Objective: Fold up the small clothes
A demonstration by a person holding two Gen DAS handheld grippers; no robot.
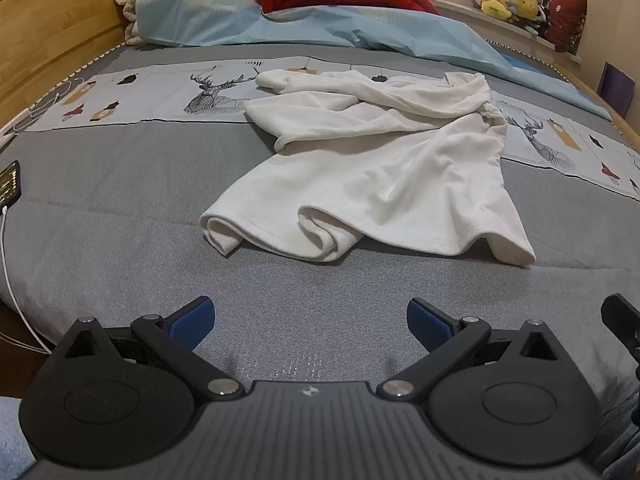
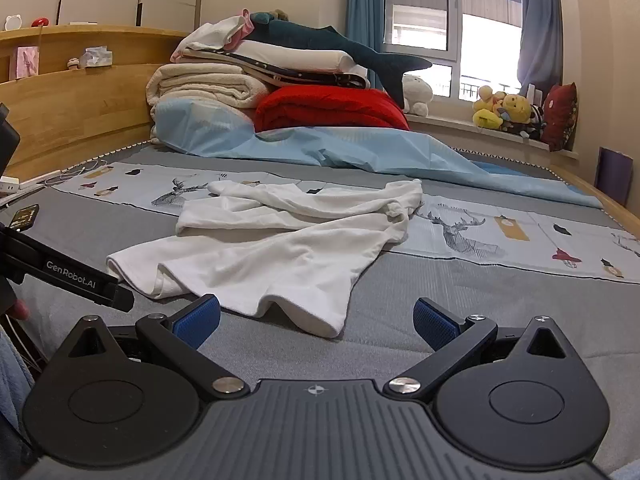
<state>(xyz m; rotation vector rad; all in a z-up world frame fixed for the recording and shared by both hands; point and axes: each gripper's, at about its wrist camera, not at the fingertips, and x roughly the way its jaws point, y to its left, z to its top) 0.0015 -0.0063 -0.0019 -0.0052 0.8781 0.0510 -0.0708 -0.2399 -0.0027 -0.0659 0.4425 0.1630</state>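
Note:
A small white garment (image 1: 372,168) lies crumpled on the grey bedspread (image 1: 120,216), its hem rolled toward me and its sleeves bunched at the far side. My left gripper (image 1: 310,322) hovers open over bare bedspread, short of the hem, nothing between its blue pads. In the right wrist view the same white garment (image 2: 272,248) lies ahead and slightly left. My right gripper (image 2: 316,320) is open too, its left pad close to the hem's near corner without touching it. The other gripper's black body (image 2: 72,276) shows at the left edge.
Folded blankets, a red quilt (image 2: 332,110) and a plush shark (image 2: 336,46) are piled at the head of the bed on a light blue sheet (image 2: 360,148). A wooden headboard (image 2: 72,100) runs along the left. A phone with a white cable (image 1: 10,184) lies at the bed's left edge.

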